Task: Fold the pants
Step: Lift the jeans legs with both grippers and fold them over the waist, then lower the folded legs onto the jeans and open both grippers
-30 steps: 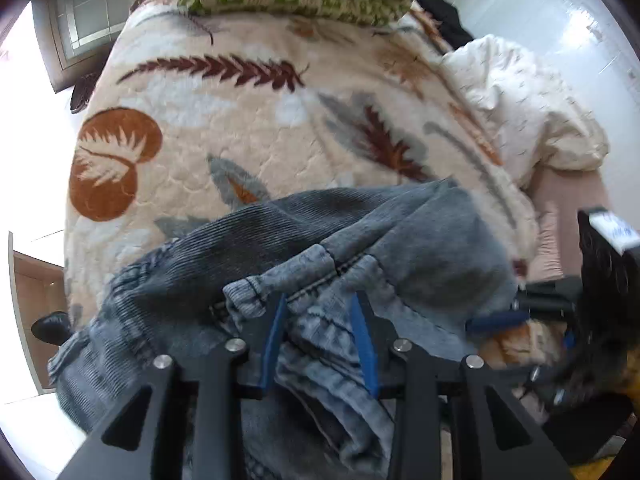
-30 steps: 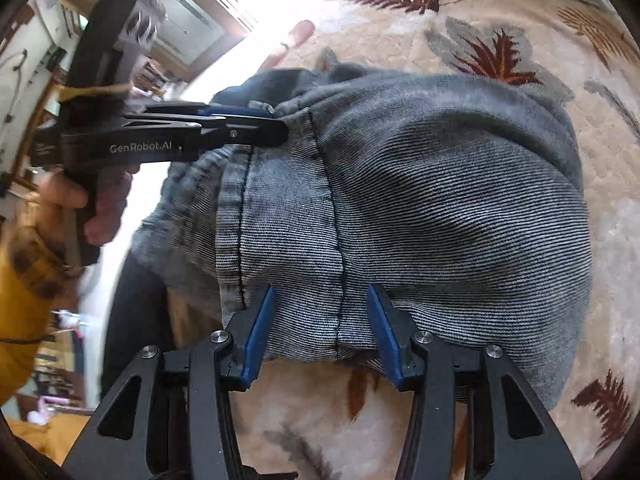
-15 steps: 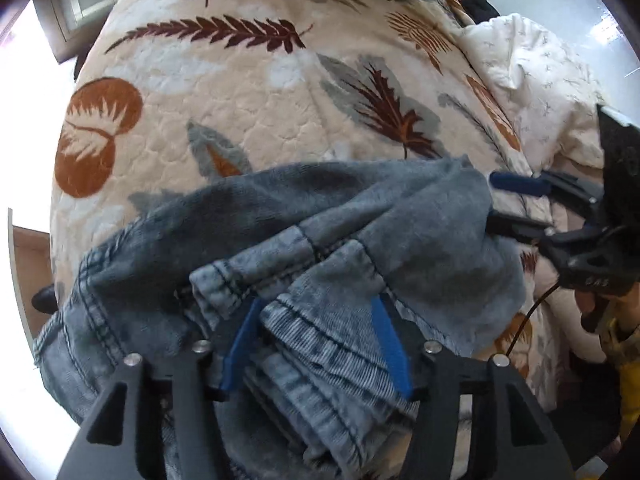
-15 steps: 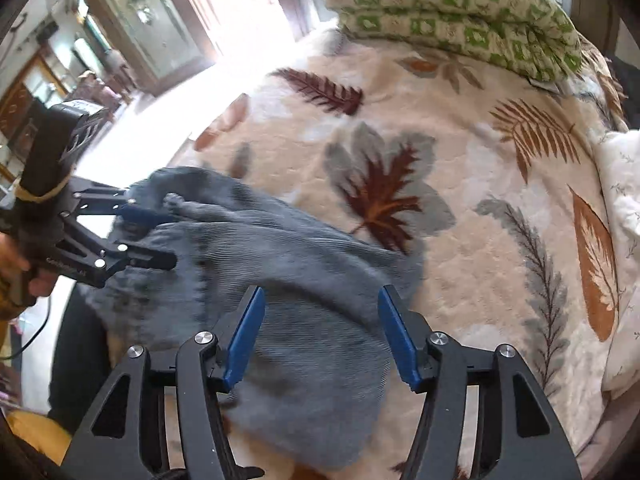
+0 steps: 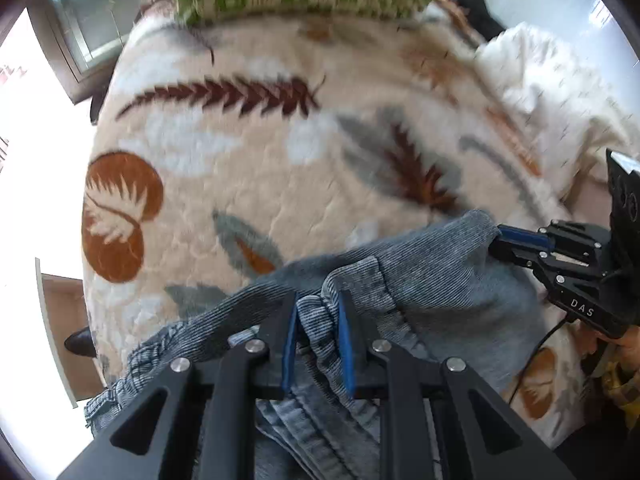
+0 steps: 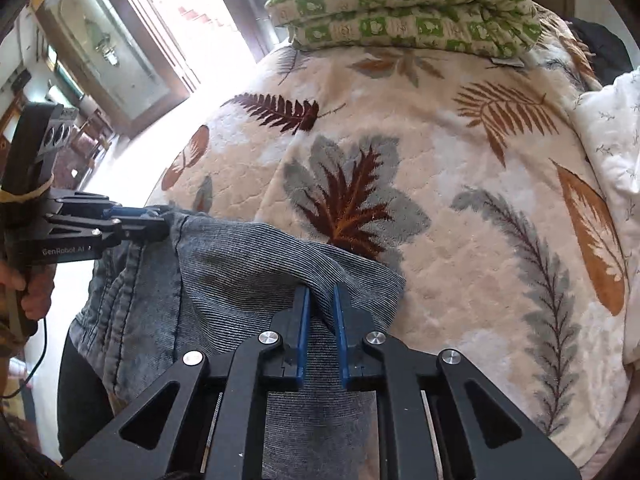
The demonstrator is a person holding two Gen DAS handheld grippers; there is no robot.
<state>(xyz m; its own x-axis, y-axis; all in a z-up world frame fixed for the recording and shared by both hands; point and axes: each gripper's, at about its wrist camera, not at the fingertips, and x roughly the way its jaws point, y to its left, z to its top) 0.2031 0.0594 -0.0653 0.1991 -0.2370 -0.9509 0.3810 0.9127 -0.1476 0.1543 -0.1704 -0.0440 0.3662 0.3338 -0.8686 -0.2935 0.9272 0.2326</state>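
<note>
Both my left gripper [image 5: 316, 322] and right gripper [image 6: 320, 312] clench the grey-blue denim pants [image 6: 248, 276] at the leaf-patterned bedspread's [image 6: 460, 184] near edge; next, carry the fold across.

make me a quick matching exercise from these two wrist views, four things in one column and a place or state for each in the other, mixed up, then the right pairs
Things
1. left gripper
2. green checked pillow
3. white quilt
4. pants

Places or states
A. at the far end of the bed
B. grey-blue denim, held up at two points over the leaf-print blanket
C. shut on a bunched seam of fabric
D. bunched along the right edge of the bed

Pairs: 1-C, 2-A, 3-D, 4-B
</note>
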